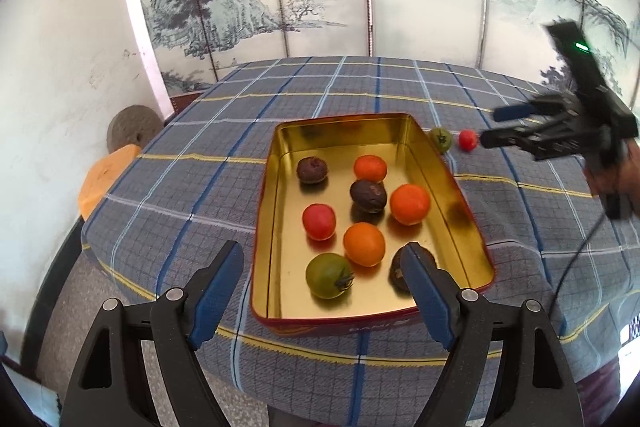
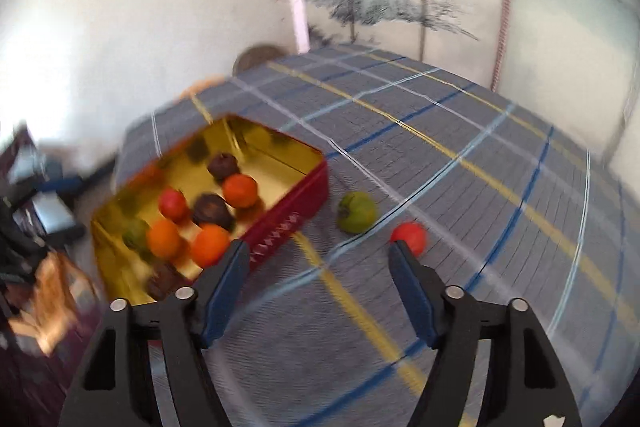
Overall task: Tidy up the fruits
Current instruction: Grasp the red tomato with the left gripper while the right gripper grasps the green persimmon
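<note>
Most of the fruit already lies gathered in the gold-lined tin (image 1: 448, 163), which sits on the checked desk (image 1: 224, 131) as the collecting place; judging by that, only two pieces are left to bring in. Those two lie on the cloth just outside the tin's long red wall: a green fruit (image 2: 357, 212) and a red fruit (image 2: 409, 236), near each other but apart.

The right claw (image 2: 318, 251) stands wide open and holds nothing. The green fruit lies ahead of it, slightly right of the midline; the red fruit sits just beyond its right fingertip, and whether they touch cannot be told through the blur. The tin is ahead to its left. This looks like an approach to pick one of the strays.

The left claw (image 1: 324, 255) is also spread wide and empty, hovering at the tin's near end, with the tin's fruit ahead between its fingers, a dark fruit (image 1: 396, 269) partly hidden behind its right fingertip
</note>
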`<act>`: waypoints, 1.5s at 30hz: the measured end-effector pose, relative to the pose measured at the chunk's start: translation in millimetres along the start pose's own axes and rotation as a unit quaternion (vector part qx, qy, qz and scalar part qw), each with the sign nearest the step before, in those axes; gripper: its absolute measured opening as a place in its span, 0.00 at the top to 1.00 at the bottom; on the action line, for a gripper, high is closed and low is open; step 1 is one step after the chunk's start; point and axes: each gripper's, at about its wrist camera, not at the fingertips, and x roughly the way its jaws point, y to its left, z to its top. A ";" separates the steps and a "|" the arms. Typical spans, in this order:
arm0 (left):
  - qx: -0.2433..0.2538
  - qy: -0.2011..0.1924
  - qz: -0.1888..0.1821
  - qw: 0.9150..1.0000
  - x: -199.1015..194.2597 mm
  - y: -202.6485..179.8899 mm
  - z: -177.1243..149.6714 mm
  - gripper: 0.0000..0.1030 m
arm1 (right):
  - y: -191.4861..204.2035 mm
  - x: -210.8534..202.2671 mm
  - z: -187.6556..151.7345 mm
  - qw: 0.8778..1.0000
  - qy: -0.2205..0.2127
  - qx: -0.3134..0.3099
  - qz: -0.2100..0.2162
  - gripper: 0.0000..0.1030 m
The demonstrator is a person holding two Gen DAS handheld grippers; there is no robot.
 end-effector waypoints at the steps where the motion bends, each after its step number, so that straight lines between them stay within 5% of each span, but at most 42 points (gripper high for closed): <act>1: 0.002 -0.001 0.001 1.000 -0.2 -0.8 1.0 0.21 | -0.1 4.8 5.4 1.000 0.008 -0.016 0.000 0.39; 11: 0.005 0.011 0.010 1.000 12.3 -0.8 10.6 0.19 | -3.3 89.6 31.4 0.987 0.101 -0.123 -0.024 0.42; 14: 0.010 0.016 0.014 1.000 17.0 -3.6 13.1 0.19 | -10.2 104.4 32.1 0.988 0.113 -0.109 -0.010 0.67; 15: 0.012 0.018 0.016 1.000 18.4 -5.6 14.5 0.19 | -10.3 104.2 31.7 0.989 0.107 -0.104 -0.006 0.67; 19: 0.028 0.015 0.016 0.999 15.1 -14.7 21.4 0.19 | -10.6 82.7 20.6 0.995 0.077 -0.067 -0.006 0.68; 23: 0.063 -0.001 0.001 0.998 5.1 -34.5 35.4 0.19 | -34.2 14.4 -16.7 0.999 -0.001 0.021 -0.032 0.68; 31: 0.116 -0.003 -0.123 0.986 21.2 -106.2 90.7 0.19 | -130.6 -62.0 -133.7 0.969 0.005 0.197 -0.147 0.68; 34: 0.110 0.019 -0.163 0.980 55.6 -136.0 116.5 0.19 | -143.4 -69.1 -154.0 0.963 0.005 0.225 -0.151 0.68; 45: 0.131 0.115 -0.112 0.978 178.6 -200.2 140.6 0.23 | -146.5 -76.0 -166.4 0.965 -0.027 0.237 -0.110 0.67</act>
